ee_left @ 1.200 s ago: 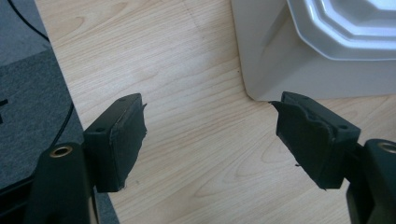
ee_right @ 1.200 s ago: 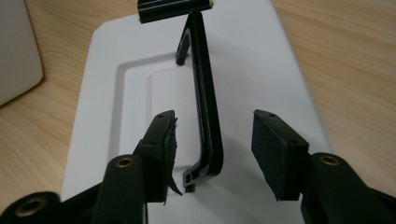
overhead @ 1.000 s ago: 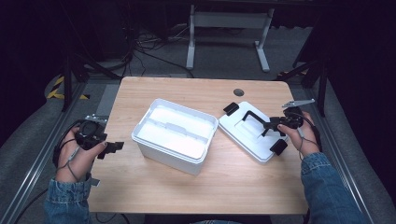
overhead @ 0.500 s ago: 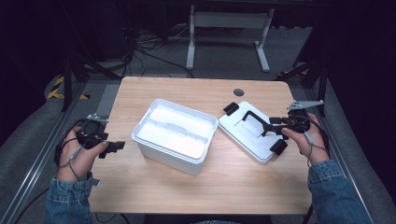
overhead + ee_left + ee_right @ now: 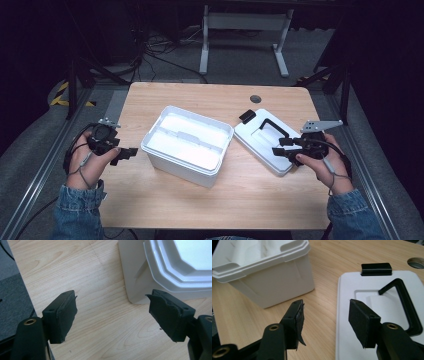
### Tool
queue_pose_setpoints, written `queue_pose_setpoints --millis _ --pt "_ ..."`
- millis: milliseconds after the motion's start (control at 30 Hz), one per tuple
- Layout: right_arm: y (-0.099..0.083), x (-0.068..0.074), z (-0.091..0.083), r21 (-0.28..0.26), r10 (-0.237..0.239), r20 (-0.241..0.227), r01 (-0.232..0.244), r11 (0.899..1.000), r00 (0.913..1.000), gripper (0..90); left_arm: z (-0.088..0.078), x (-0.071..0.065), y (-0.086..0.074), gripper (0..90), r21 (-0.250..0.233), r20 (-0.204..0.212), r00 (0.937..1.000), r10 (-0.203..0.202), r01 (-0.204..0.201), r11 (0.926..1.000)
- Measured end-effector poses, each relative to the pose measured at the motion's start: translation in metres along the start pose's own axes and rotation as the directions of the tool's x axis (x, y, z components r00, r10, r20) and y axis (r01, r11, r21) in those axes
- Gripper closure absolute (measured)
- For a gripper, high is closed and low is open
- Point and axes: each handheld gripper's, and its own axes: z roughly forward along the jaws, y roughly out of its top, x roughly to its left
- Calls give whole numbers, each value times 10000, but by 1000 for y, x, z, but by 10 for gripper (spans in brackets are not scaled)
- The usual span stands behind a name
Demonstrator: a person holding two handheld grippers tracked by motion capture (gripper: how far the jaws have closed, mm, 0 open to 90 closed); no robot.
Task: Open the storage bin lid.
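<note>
A white open box (image 5: 187, 145) stands in the middle of the wooden table (image 5: 200, 200); its corner fills the upper right of the left gripper view (image 5: 140, 277). To its right lies the white lid (image 5: 265, 140) with a black handle (image 5: 274, 127) and a black latch (image 5: 247, 116). My left gripper (image 5: 125, 154) is open, low over the table just left of the box, nothing between its jaws. My right gripper (image 5: 280, 146) is open over the lid's near edge (image 5: 344, 315), one jaw above the lid and one above bare wood.
A round cable hole (image 5: 255, 98) sits in the table behind the lid. Beyond the far edge stand a white table frame (image 5: 245, 30) and cables on the dark floor. Metal rails (image 5: 30, 185) run along both sides.
My right gripper has drawn back toward the lid's near right edge and shifted slightly toward me. The left gripper has barely moved.
</note>
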Motion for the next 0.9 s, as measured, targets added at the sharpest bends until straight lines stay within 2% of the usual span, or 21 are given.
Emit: queue_pose_setpoints --millis 133,167,200,267,367,600,900 --pt "-8 12 1 -496 83 -286 -97 9987 9996 483 1 -1 1 230 3 -32 10000 -2 2 10000" --pt "-10 14 2 -675 239 -382 -264 9974 9990 491 1 -1 1 230 4 -5 10000 19 -19 10000" --pt "-11 16 5 -545 366 -546 -396 9977 9978 485 1 -1 1 230 -37 3 10000 26 -26 10000" --pt "-12 21 7 -102 -45 -499 40 9999 9987 487 0 -1 1 230 -6 31 10000 49 -49 10000" --pt "-14 26 7 -53 39 -542 -42 10000 9985 486 1 -1 1 230 27 6 10000 38 -38 10000" --pt "-20 32 17 278 -111 -598 128 9995 9981 481 1 -2 2 230 43 15 10000 47 -47 10000" --pt "-34 40 48 885 -181 -940 264 9957 9954 479 3 -2 3 230 96 2 10000 75 -75 9999"
